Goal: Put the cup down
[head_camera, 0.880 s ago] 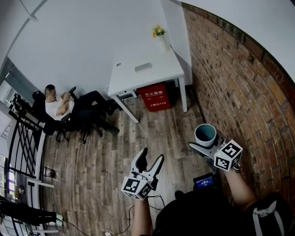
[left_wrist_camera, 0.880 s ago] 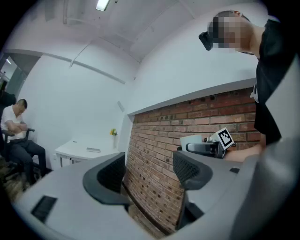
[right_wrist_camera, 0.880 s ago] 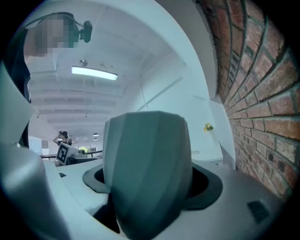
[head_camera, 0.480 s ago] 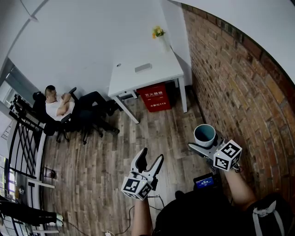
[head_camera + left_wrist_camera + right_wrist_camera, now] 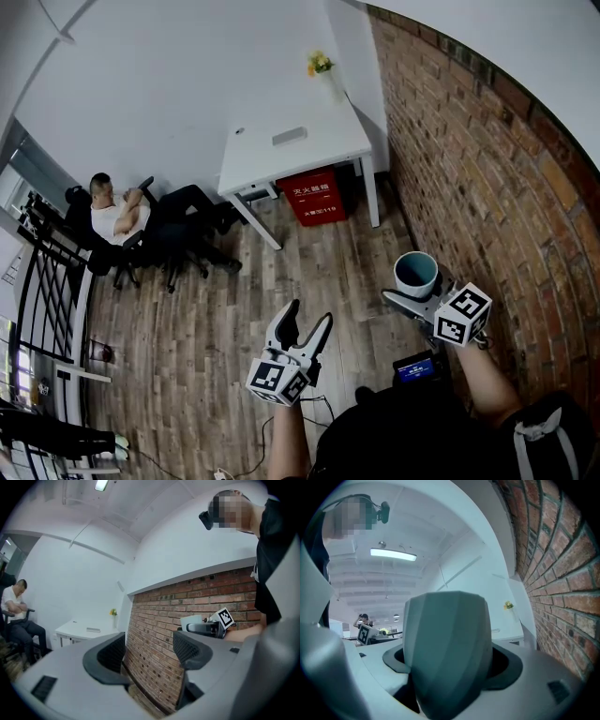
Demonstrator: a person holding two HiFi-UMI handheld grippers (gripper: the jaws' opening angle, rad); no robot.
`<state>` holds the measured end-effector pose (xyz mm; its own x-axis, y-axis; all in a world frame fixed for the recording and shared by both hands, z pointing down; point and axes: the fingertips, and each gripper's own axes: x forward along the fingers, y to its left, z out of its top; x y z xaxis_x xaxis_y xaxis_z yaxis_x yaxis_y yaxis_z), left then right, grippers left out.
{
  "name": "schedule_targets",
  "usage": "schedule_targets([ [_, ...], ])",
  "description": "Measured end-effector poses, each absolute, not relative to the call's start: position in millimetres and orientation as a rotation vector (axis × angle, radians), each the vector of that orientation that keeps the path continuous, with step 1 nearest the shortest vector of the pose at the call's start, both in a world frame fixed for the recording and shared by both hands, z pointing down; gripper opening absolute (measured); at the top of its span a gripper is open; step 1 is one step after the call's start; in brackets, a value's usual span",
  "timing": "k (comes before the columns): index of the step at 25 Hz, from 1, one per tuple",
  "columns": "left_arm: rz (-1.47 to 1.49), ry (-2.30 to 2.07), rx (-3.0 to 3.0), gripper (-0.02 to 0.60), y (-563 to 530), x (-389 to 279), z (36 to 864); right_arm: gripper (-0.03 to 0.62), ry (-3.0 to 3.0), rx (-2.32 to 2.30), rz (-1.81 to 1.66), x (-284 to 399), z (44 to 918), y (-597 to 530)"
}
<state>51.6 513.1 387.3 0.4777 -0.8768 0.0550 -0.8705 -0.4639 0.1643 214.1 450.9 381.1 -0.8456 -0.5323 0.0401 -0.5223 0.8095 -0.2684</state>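
Teal cup (image 5: 417, 274) is sitting upright in the right claw (image 5: 412, 292), whose jaws are pressing on its faceted sides. The claw is holding it in the air above the plank floor (image 5: 216, 319), just beside the brick wall (image 5: 469, 178). The left claw (image 5: 307, 319) is hanging well apart from it, its jaws standing wide with nothing between them. Farther off, a white desk (image 5: 272, 164) is standing by the brick wall, carrying a vase of yellow flowers (image 5: 324, 70) at its far corner and sheltering a red box (image 5: 317, 199) underneath. Left of the desk, a person (image 5: 117, 220) is reclining in an office chair.
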Motion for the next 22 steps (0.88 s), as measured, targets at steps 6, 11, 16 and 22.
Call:
schedule_targets([
  [6,-0.05,-1.53,2.546,0.325,510.0,51.5,387.7,0.408,2.95,-0.855,-0.434,214.4,381.9,447.9],
  [11,-0.047,-1.534,2.537,0.325,506.6,53.6,389.6,0.408,2.946,-0.852,-0.439,217.6,383.2,444.1],
  [16,-0.038,-1.534,2.541,0.325,498.4,59.6,389.9,0.408,2.945,-0.84,-0.441,222.7,383.9,435.2],
  [22,-0.038,-1.551,2.536,0.324,485.5,67.9,390.0,0.408,2.958,-0.818,-0.432,231.4,384.2,419.7],
])
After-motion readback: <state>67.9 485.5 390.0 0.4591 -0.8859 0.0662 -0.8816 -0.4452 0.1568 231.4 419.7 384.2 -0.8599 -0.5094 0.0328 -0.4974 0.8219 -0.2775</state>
